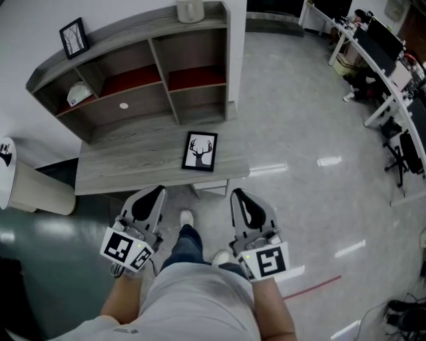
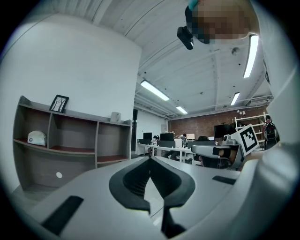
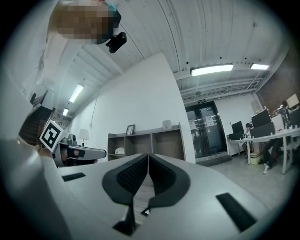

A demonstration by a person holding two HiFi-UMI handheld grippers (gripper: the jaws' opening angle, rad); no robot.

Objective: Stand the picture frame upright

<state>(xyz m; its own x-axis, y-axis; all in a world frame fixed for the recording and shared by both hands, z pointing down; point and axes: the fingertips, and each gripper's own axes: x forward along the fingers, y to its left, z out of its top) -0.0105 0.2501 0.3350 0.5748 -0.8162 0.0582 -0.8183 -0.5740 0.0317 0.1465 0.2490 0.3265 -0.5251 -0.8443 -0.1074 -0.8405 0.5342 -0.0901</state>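
the shelf unit (image 1: 160, 60) stands along the far edge of the surface (image 1: 126, 160). on the unit's top, a small frame (image 1: 73, 37) stands at the left end and a container (image 1: 189, 10) at the right end. a cap (image 1: 78, 93) lies in the upper left compartment. the picture frame (image 1: 200, 151) lies flat on the surface by its right edge, before the unit's right compartments. the left tongs (image 1: 158, 191) and right tongs (image 1: 237, 194) sit side by side before the near edge, off the surface. a lamp (image 1: 36, 190) stands left of the surface. office desks (image 1: 393, 80) stand well apart to the right.
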